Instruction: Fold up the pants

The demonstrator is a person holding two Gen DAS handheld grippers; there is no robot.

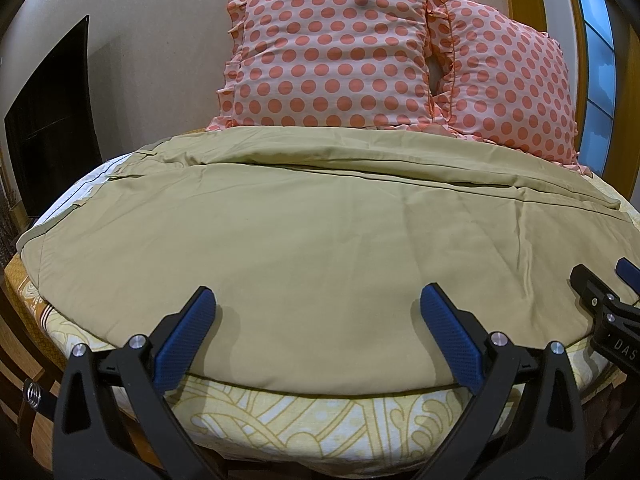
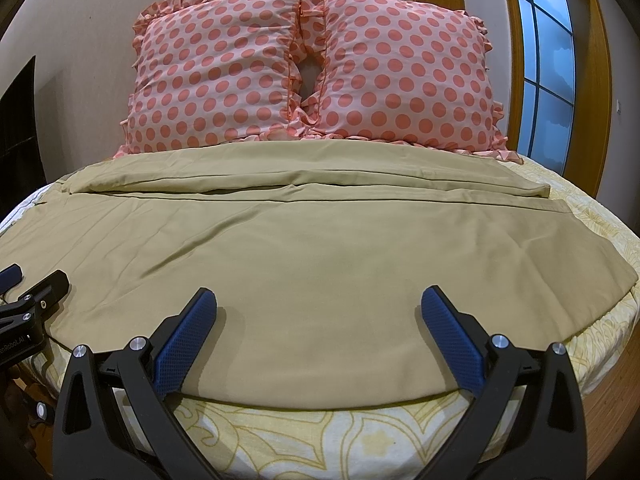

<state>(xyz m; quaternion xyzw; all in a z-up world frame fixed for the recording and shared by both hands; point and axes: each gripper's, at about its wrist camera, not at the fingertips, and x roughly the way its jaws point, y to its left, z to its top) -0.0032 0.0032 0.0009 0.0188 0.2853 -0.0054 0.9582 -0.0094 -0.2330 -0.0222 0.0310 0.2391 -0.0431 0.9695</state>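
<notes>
Khaki pants (image 1: 320,232) lie spread flat across the bed, waistband at the left (image 1: 60,216), legs running right; they also show in the right wrist view (image 2: 320,248). My left gripper (image 1: 318,312) is open and empty, its blue pads (image 1: 188,336) hovering over the near hem of the pants. My right gripper (image 2: 320,312) is open and empty over the same near edge, further right. The right gripper shows at the right edge of the left wrist view (image 1: 604,284), and the left gripper at the left edge of the right wrist view (image 2: 36,280).
Two pink polka-dot pillows (image 2: 224,76) (image 2: 400,68) stand against the wall behind the pants. The yellow patterned bedsheet (image 2: 320,440) shows along the near edge. A dark screen (image 1: 52,128) is at the left, a window (image 2: 548,60) at the right.
</notes>
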